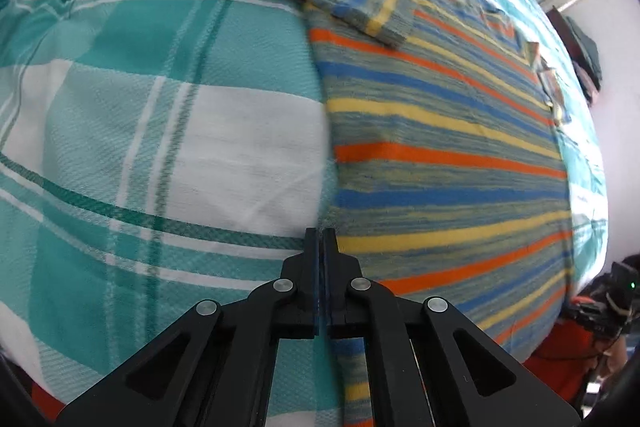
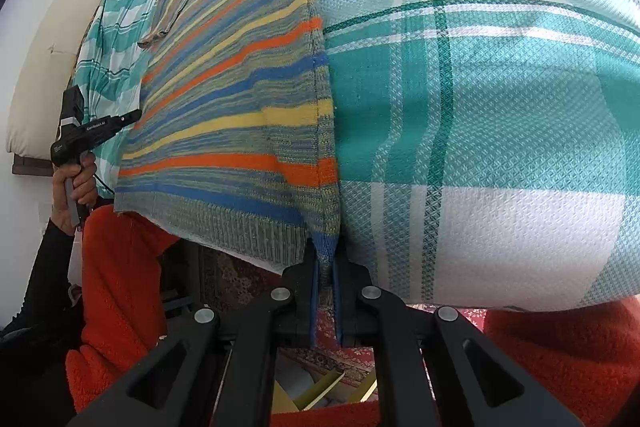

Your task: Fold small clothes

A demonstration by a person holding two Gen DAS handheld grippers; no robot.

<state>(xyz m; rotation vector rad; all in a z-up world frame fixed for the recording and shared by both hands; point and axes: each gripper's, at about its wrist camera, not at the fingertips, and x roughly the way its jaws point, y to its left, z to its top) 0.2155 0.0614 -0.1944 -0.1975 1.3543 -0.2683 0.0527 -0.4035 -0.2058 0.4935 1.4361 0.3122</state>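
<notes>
A: Well, both corners look caught. The left hand-held gripper (image 1: 320,239) has its jaws pressed together on the near left corner of the striped sweater (image 1: 440,155), and the right hand-held gripper (image 2: 325,255) pinches the hem corner at the right.

B: Where does the sweater lie?

A: Spread flat on the bed, on a teal and white checked sheet (image 1: 160,131), hem toward the person and hanging a little over the edge. One sleeve (image 1: 348,3) is already folded across the chest.

B: What might go wrong?

A: The left grip looks thin, only the very edge of the knit. I judge a quick lift could let it slip out. The knit may also stretch or sag in the middle, so the fold lands crooked, and the folded sleeve could flop open if the body is swung over fast. The sheet could drag along too.

B: And the room?

A: A white wall (image 1: 624,75) with folded clothes (image 1: 588,59) stacked beside the bed, and a patterned red rug (image 2: 240,267) below.
</notes>
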